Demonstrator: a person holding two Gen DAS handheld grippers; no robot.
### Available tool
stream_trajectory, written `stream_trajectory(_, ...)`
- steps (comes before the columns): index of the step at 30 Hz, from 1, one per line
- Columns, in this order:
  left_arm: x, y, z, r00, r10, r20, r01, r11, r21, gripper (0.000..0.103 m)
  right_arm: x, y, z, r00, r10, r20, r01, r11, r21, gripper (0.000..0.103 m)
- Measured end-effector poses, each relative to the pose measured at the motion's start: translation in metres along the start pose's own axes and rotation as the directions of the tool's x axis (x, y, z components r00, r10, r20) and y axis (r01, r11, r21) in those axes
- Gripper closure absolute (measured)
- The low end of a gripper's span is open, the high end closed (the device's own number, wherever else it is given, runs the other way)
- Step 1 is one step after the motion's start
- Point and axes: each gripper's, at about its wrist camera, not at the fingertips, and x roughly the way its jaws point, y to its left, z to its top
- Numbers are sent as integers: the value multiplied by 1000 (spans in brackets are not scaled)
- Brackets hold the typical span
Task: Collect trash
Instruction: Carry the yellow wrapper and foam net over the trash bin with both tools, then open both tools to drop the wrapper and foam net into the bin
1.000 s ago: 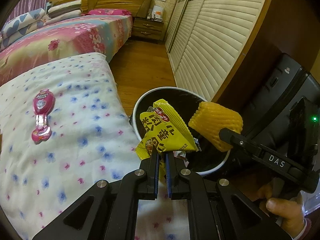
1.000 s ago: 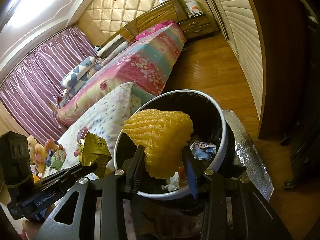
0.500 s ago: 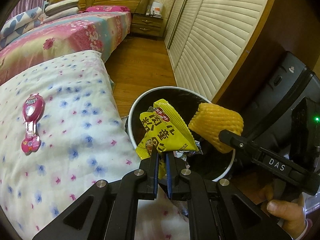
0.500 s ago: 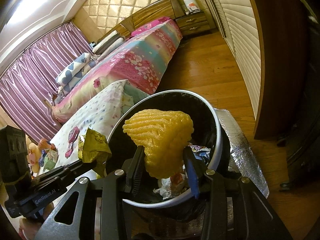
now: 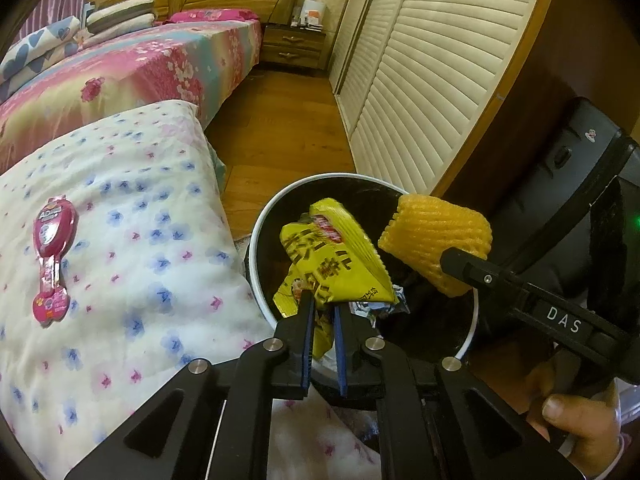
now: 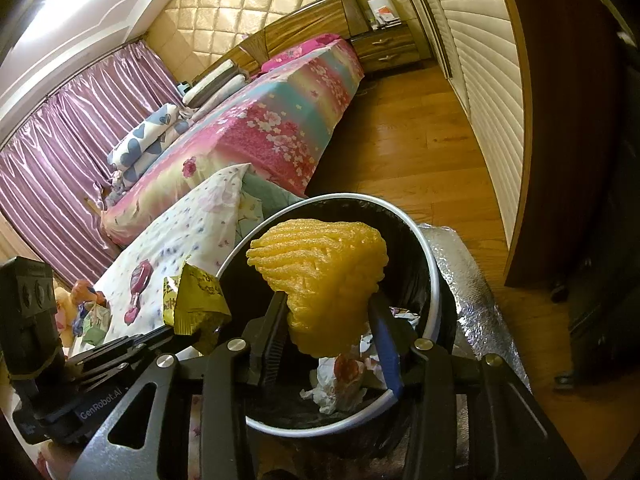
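Note:
A round trash bin (image 5: 256, 264) with a white rim and black liner stands on the floor beside the bed. My left gripper (image 5: 322, 302) holds a yellow snack wrapper (image 5: 340, 256) upright over the bin's near rim. Its jaws are opening, and the wrapper's lower edge is still between the pads. My right gripper (image 6: 328, 300) holds a yellow foam fruit net (image 6: 320, 264) above the bin (image 6: 434, 280). Its jaws are easing open too, with the net touching both fingers. Crumpled paper (image 6: 340, 376) lies inside the bin.
A pink toy package (image 5: 50, 264) lies on the floral quilt (image 5: 140, 260) to the left. A bed (image 5: 120, 72) stands behind, louvred wardrobe doors (image 5: 420, 80) to the right, and wooden floor (image 5: 280, 132) between. A silver foil mat (image 6: 468, 280) lies by the bin. A hand (image 5: 580, 428) grips the right tool.
My left gripper has shifted toward the bin with the wrapper, and its jaws stand slightly wider. The right gripper has barely moved and the net sits looser.

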Motion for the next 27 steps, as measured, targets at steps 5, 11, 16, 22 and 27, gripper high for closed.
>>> stream_trajectory(5, -4, 2, 1, 1000, 0, 7, 0, 1000, -12, 74, 2, -2, 2, 1000, -13, -3, 13, 1000, 11, 46)
stream_trajectory(11, -16, 14, -16, 1000, 10, 5, -9, 999, -36, 62, -5, -3, 1, 1000, -12, 14, 11, 999, 31, 25)
stream_trajectory(16, -38, 27, -35, 999, 27, 20, -26, 997, -68, 51, -9, 5, -5, 1000, 14, 24, -15, 999, 42, 21)
stream_trajectory(22, -72, 50, -60, 997, 64, 48, -57, 987, -147, 44, -9, 31, -17, 998, 59, 21, -59, 998, 12, 16)
stream_trajectory(27, -96, 75, -79, 993, 105, 56, -91, 975, -205, 44, -6, 61, -27, 995, 101, 0, -101, 994, -30, 15)
